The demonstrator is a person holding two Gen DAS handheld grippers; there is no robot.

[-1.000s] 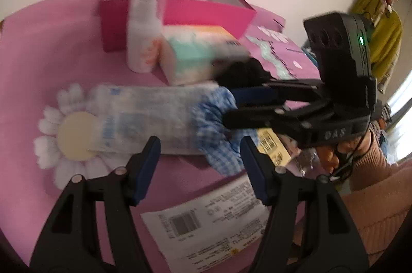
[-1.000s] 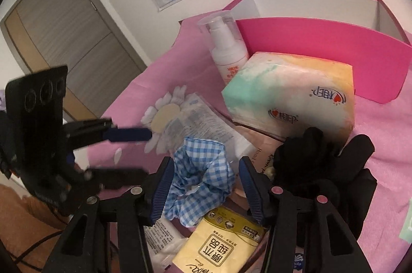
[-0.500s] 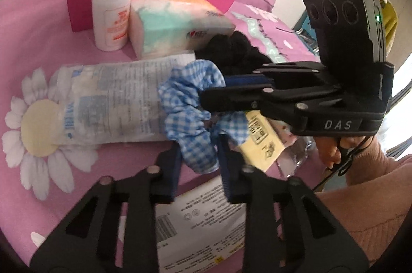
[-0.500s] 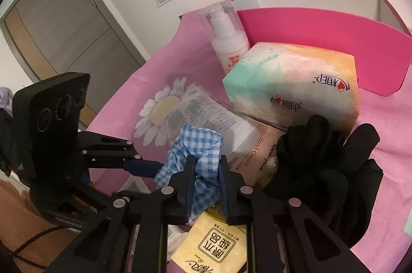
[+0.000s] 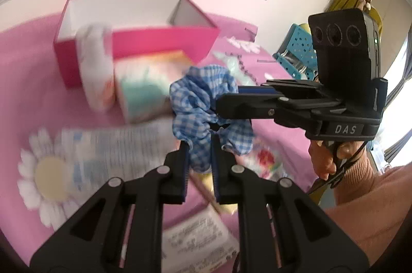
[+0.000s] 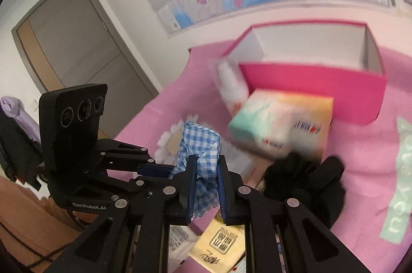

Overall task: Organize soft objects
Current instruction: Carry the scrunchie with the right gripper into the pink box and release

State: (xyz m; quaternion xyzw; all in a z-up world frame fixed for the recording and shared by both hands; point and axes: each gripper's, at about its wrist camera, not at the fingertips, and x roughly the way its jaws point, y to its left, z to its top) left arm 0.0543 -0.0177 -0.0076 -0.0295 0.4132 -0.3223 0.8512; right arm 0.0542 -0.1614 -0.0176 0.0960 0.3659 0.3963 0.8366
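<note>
Both claws are now clamped on the blue gingham scrunchie (image 5: 206, 103); a second ago both stood open around it on the pink-covered desk (image 5: 31, 67). Left claw (image 5: 199, 164) is closed on the lower loop of the fabric, seen pinched between its pads in the left wrist view. Right claw (image 6: 206, 182) is closed on the opposite side of the same scrunchie, cloth bunched between its jaws in the right wrist view.

Changes noted, left to right in the left wrist view:
- Daisy print (image 5: 49, 172) and clear plastic pack (image 5: 116, 144) are left lying on the desk, no longer under the scrunchie.
- Pump bottle (image 5: 95, 72) and tissue pack (image 5: 144, 92) are untouched, standing just in front of the pink box (image 5: 159, 41).
- Scrunchie has been raised off the clutter and is held in the air between the two claws, in front of the tissue pack.
- Black glove-like cloth (image 6: 303, 182) is seen only in the right wrist view, still on the desk beside the tissue pack.

Judgement: grasp phase is done, lift is under way. Pink box is open and appears empty, so it is the likely target. A two-point hold on stretchy fabric is being used; uneven pull could let one side slip.
</note>
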